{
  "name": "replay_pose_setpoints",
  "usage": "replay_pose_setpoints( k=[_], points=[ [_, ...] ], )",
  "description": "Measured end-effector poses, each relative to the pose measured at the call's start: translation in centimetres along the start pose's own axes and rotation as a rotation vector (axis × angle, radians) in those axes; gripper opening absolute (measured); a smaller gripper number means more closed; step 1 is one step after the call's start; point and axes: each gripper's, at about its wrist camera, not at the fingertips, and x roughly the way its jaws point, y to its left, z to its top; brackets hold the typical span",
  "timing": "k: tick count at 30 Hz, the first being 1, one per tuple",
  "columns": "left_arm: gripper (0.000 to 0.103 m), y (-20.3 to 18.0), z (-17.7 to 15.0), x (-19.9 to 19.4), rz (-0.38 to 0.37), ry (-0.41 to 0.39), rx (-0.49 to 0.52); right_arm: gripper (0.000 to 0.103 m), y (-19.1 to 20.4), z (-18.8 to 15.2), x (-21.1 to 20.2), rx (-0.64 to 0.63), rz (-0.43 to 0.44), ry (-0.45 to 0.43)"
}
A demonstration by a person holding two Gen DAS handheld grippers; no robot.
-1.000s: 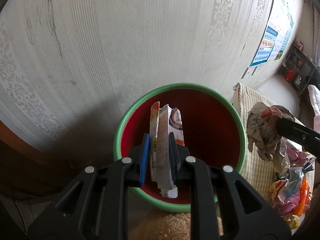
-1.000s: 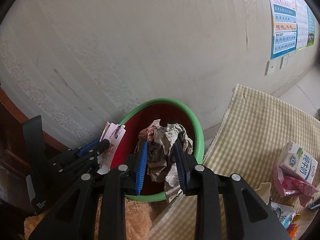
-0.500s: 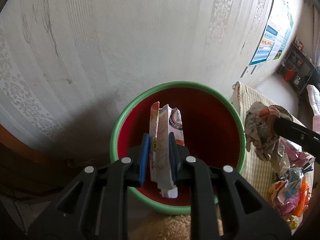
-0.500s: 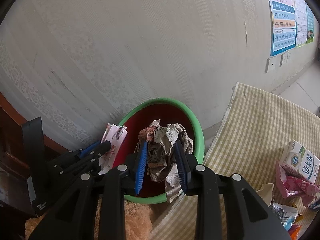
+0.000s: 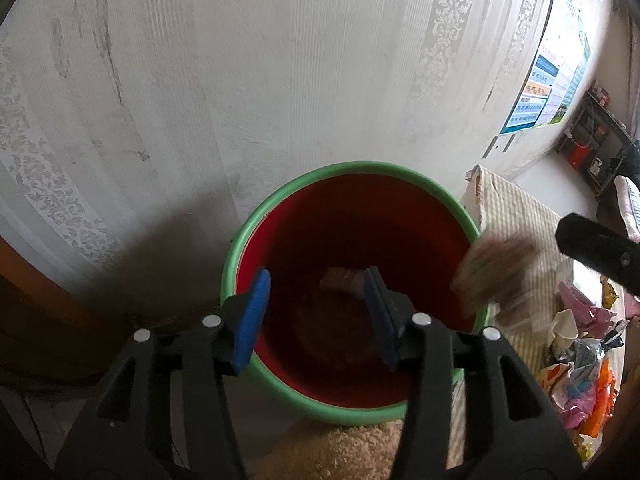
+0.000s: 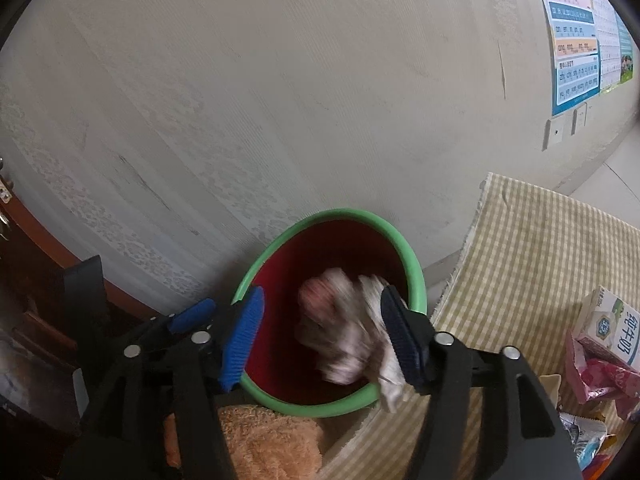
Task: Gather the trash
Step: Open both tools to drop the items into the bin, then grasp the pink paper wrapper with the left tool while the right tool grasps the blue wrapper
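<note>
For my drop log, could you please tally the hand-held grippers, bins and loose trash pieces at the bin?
Hand-held grippers: 2, left and right, jaws just opening, trash loose between them.
Bins: 1, red, green rim.
Loose trash pieces: 2, packet in the bin, crumpled wad at its rim.
Total: 5.

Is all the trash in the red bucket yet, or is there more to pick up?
Not yet. Both grippers' jaws have just been opening over the red bucket. The left gripper is empty. A blurred crumpled wad is dropping between the right gripper's pads. A milk carton and wrappers remain on the checked cloth.
</note>
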Motion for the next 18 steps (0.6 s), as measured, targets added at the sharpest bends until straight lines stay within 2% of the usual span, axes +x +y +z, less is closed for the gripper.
replay_pose_setpoints(
  k=[10, 18],
  points=[
    [0.047, -0.3, -0.2, -0.9, 0.008, 0.0, 0.004, 0.061, -0.4, -0.1, -2.6, 0.001, -0.009, -0.037],
    [0.047, -2.8, -0.4, -2.9, -0.013, -0.017, 0.057, 0.061, -3.2, -2.1, -8.8, -0.035, -0.089, -0.087]
  ],
)
